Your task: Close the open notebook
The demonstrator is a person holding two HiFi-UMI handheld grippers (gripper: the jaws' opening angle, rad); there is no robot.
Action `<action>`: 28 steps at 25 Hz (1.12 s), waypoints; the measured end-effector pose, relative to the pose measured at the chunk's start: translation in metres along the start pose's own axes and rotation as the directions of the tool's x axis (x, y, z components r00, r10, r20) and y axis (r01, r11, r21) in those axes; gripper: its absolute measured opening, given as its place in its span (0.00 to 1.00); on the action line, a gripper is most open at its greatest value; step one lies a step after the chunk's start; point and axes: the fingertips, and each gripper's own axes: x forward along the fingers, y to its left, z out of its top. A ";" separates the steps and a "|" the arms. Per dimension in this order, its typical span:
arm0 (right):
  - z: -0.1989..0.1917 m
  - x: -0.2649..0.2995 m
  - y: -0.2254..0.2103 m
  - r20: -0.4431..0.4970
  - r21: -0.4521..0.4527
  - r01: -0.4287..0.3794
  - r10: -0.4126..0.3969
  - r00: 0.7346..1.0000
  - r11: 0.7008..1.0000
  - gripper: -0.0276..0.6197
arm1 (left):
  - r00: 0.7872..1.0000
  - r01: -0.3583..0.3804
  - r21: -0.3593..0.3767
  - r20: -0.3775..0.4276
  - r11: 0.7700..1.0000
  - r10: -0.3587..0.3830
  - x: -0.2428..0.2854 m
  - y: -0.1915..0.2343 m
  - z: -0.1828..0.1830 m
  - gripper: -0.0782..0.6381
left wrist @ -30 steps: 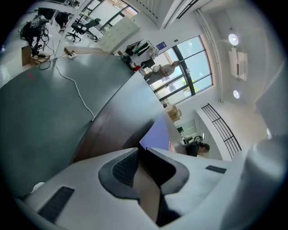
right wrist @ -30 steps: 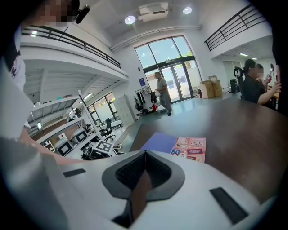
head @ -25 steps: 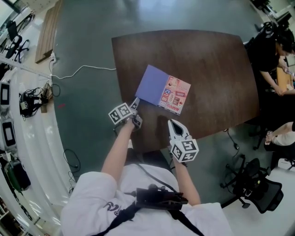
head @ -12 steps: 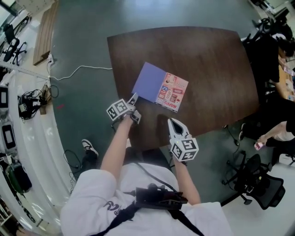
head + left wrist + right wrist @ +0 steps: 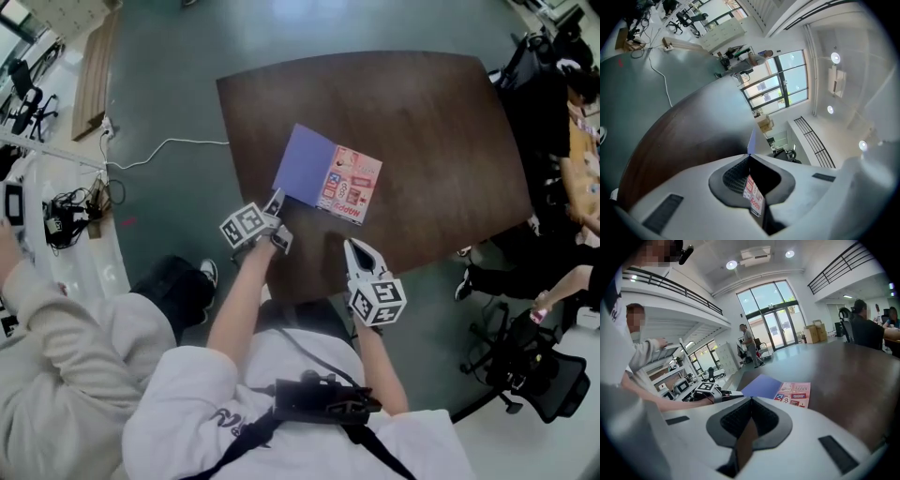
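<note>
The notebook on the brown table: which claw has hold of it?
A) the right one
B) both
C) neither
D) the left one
D: the left claw has just closed its jaws on the corner of the notebook, at its purple cover, while the right claw is shut on nothing over the bare table, apart from the notebook.

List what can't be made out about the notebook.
- Print on the pink half of the notebook: too small, head view.
- Its near edge: behind the right gripper, right gripper view.
- Most of it: behind the left gripper, whose fingers have just been closing on its edge, left gripper view.
</note>
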 end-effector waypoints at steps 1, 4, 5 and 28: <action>0.000 -0.001 0.002 0.006 0.001 -0.001 0.001 1.000 1.000 0.05 | 1.000 0.012 0.017 -0.006 1.000 -0.012 -0.002 -0.007 -0.002 0.12; 0.002 -0.004 0.003 0.019 0.004 -0.002 0.002 1.000 1.000 0.05 | 0.999 0.045 0.078 -0.032 0.996 -0.043 -0.006 -0.028 -0.012 0.12; 0.002 -0.005 0.002 0.023 0.006 -0.002 0.001 1.000 1.000 0.05 | 0.998 0.055 0.102 -0.043 0.993 -0.051 -0.007 -0.035 -0.017 0.12; -0.023 -0.065 -0.068 0.098 0.164 0.178 -0.196 0.976 0.970 0.05 | 0.888 0.219 0.455 -0.459 0.863 0.017 0.052 -0.106 -0.181 0.12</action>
